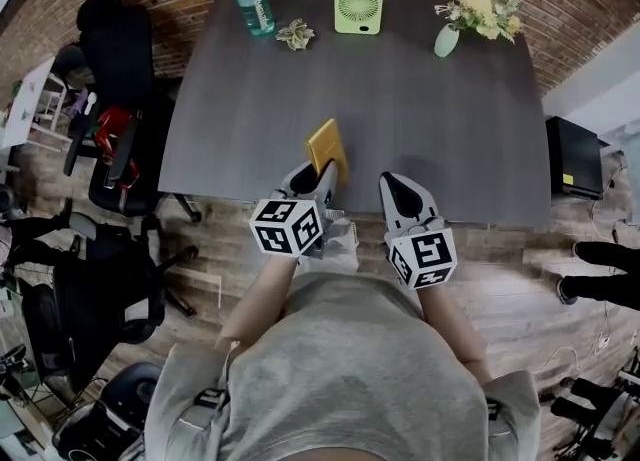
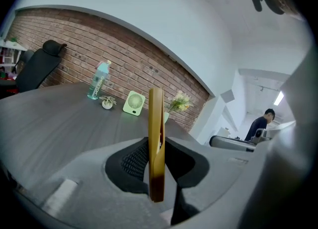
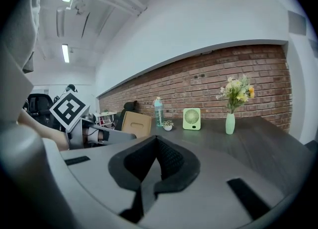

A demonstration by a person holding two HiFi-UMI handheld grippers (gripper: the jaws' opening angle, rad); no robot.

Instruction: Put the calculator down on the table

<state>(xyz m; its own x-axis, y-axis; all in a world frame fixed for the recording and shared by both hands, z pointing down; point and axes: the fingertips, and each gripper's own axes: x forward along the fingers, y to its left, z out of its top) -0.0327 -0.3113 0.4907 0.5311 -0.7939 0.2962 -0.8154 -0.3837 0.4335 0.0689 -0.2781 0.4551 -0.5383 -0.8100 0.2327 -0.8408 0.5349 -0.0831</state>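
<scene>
The calculator [image 1: 327, 146] is a flat yellow slab, held on edge just over the near edge of the dark grey table [image 1: 420, 109]. My left gripper [image 1: 321, 173] is shut on its lower end. In the left gripper view the calculator [image 2: 155, 118] stands edge-on and upright between the two black pads, with the left gripper [image 2: 157, 166] clamping it. My right gripper [image 1: 397, 187] hovers beside it to the right over the same table edge, shut and holding nothing. In the right gripper view the right gripper [image 3: 158, 156] shows its pads meeting, with the calculator [image 3: 136, 123] off to the left.
Along the table's far edge stand a teal bottle [image 1: 253, 1], a small potted plant [image 1: 295, 34], a green desk fan [image 1: 358, 9] and a vase of flowers [image 1: 447, 41]. Office chairs [image 1: 115, 69] crowd the left side. A black box [image 1: 573, 157] sits at the right.
</scene>
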